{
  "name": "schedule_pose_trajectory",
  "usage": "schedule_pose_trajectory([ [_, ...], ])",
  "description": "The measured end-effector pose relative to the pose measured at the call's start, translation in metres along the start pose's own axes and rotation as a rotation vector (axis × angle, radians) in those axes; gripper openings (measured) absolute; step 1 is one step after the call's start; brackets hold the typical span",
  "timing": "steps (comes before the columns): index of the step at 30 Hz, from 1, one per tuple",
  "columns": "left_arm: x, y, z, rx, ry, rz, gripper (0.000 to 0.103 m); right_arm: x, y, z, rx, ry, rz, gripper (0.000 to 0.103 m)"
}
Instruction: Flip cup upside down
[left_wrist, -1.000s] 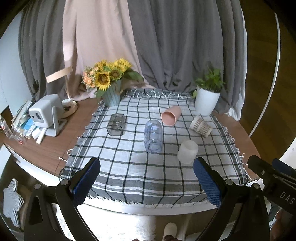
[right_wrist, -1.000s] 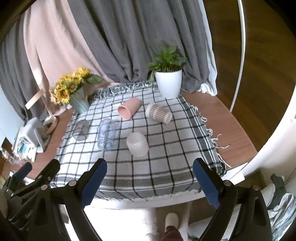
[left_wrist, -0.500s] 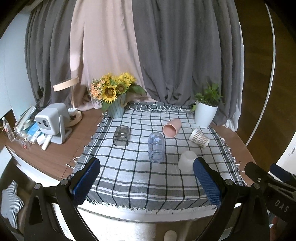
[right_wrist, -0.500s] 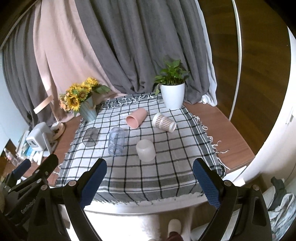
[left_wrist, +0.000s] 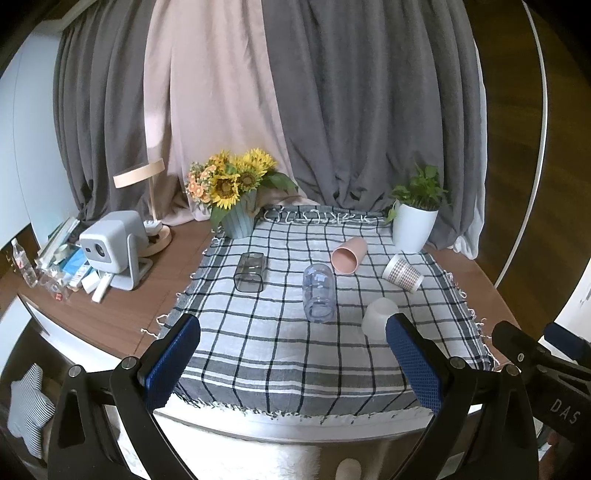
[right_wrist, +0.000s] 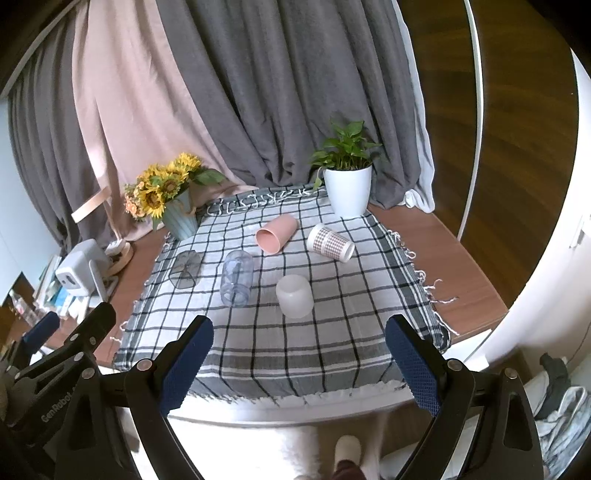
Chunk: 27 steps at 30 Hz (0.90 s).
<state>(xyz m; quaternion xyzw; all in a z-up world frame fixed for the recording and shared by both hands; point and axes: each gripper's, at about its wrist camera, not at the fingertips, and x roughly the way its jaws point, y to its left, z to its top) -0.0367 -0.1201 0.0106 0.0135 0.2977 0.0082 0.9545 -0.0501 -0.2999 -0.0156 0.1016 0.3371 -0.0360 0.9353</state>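
Hovering short of the checked cloth (right_wrist: 332, 354), left gripper (left_wrist: 293, 363) and right gripper (right_wrist: 299, 363) both spread wide, empty. Pre-approach step. Frosted cup (right_wrist: 294, 301) already sits mouth-down at cloth centre; clear blue cup (right_wrist: 237, 282) lies sideways just beside it, likely target: reach in, clamp.

grey and pink curtains (left_wrist: 332, 110) | wooden table (left_wrist: 122, 314) | checked cloth (left_wrist: 280, 332)

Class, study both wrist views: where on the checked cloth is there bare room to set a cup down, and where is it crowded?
The widest bare patch is the near strip of the checked cloth, between the frosted cup and the near hem. The middle and far half are crowded: the clear cup, smoky cup, pink cup and patterned cup lie close together.
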Motion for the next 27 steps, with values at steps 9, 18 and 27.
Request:
schedule_pose_trajectory([
  [9,-0.003,-0.003,-0.002,0.019,-0.009,0.000,0.103,-0.002,-0.002,-0.001,-0.003,-0.004,-0.003,0.094],
  [18,-0.003,-0.005,-0.002,0.018,-0.008,-0.006,0.103,-0.007,-0.006,-0.003,-0.003,0.001,-0.008,0.094],
  [27,-0.002,-0.007,-0.002,0.017,-0.007,-0.016,0.103,-0.008,-0.009,-0.003,-0.002,0.002,-0.008,0.094],
])
